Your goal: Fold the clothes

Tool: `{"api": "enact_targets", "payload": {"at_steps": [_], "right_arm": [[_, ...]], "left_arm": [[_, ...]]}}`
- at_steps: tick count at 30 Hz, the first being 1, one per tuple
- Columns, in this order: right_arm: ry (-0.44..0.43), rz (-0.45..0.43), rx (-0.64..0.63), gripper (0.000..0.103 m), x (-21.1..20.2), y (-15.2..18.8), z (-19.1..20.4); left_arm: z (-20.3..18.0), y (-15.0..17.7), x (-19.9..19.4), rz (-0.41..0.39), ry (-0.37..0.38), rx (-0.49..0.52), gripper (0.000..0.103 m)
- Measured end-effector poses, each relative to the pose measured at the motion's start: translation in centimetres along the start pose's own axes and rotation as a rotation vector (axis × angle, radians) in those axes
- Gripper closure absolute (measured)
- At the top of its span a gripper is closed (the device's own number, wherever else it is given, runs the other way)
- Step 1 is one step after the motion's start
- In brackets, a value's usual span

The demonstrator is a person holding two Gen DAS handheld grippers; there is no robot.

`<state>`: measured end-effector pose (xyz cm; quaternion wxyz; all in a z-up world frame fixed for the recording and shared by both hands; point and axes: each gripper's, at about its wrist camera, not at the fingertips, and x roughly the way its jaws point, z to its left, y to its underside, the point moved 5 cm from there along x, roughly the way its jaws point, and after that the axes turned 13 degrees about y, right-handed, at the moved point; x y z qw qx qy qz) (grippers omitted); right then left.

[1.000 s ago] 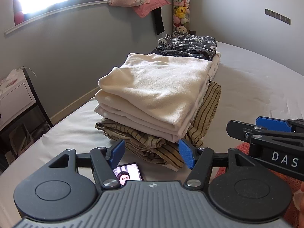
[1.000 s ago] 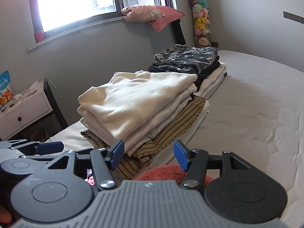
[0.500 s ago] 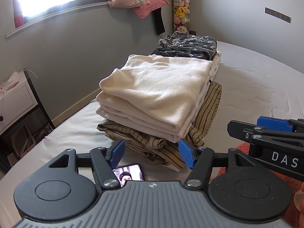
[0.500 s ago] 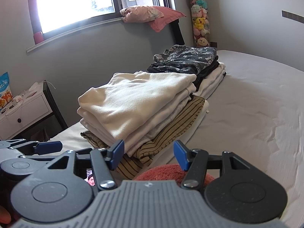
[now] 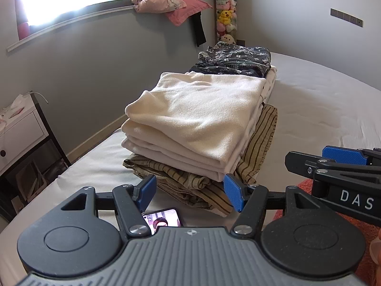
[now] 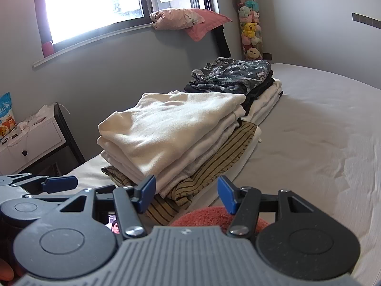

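A stack of folded clothes rests on the white bed (image 5: 321,109): a cream sweater (image 5: 197,112) on top, white pieces under it, an olive striped garment (image 5: 257,147) at the bottom. Behind it lies a second pile topped by a dark floral piece (image 5: 235,58). My left gripper (image 5: 190,193) hovers open just short of the stack, nothing between its blue pads. My right gripper (image 6: 185,194) is open too, beside the left, above a coral-red fuzzy cloth (image 6: 204,217). In the right wrist view the cream sweater (image 6: 166,128) lies ahead of the pads.
A phone (image 5: 164,220) with a lit screen lies on the bed under the left gripper. A white and black nightstand (image 6: 31,140) stands left of the bed. Pink bedding (image 5: 166,3) sits on the windowsill, and a column of plush toys (image 5: 225,19) fills the far corner.
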<state>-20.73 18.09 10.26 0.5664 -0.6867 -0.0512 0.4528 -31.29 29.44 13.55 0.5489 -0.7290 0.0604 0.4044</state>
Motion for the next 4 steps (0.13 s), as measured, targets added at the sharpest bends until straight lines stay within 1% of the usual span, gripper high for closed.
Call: {"api": "enact_targets", "payload": {"at_steps": [4], "right_arm": [[-0.003,0.002,0.004,0.042,0.01,0.02,-0.08]], "left_arm": [[-0.04,0.01,0.00,-0.001,0.001,0.001,0.029]]}}
